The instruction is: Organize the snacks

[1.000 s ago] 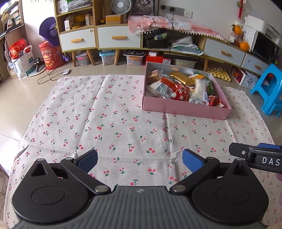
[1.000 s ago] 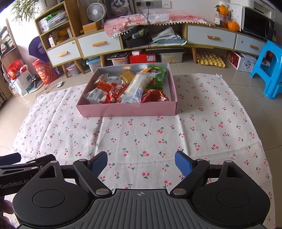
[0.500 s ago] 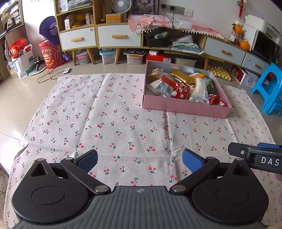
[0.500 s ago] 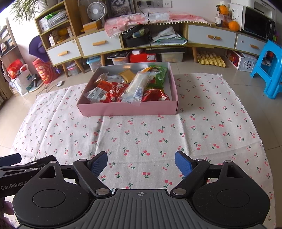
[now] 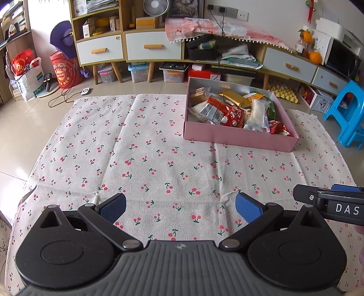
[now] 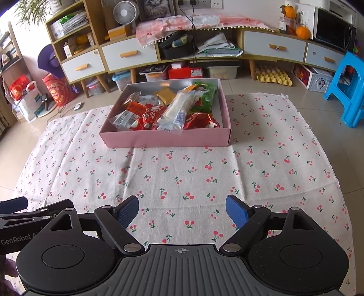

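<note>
Right wrist: rectangular pink cardboard box (image 6: pixel 166 139) holds crinkly foil snack packets (image 6: pixel 145 116).

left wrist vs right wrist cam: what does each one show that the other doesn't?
Left wrist only: the "DAS" lettering on the right hand-held gripper, which enters at the right edge, and the cloth's bare left part with the floor beside it.

Right wrist only: the potted plant top left, the cloth's right edge, and "GenRobot" lettering on the left hand-held gripper at the left edge.

Both: the pink box full of snack packets on the cherry-print cloth, the blue stool, the cabinets, and each camera's own jaws open with nothing between them.
</note>
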The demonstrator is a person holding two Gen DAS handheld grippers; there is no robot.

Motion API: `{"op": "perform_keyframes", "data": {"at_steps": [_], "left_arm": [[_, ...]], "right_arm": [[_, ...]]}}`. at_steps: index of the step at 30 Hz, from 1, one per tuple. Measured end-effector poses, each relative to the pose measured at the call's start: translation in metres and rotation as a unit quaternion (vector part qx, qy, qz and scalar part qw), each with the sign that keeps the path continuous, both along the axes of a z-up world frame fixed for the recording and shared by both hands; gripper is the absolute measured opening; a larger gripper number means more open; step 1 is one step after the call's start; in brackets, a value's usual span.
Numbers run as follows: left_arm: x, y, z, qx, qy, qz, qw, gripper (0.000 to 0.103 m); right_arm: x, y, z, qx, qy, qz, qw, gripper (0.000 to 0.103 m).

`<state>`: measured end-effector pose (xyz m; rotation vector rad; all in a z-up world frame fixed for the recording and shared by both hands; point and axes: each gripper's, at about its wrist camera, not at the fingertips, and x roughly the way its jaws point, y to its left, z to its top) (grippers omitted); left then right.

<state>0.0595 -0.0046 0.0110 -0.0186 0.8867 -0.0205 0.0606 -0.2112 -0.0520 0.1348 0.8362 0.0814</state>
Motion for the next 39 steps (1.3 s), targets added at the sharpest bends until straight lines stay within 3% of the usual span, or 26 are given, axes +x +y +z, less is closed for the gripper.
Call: {"op": "perform_keyframes", "data": {"at_steps": [39], "left_arm": [[-0.0001, 0.0005, -0.0016, 0.004, 0.007, 0.001, 1.0000, 0.103]], "right_arm": [[-0.0007, 0.0026, -0.0032, -0.001, 0.003, 0.002, 1.000, 0.086]]}}
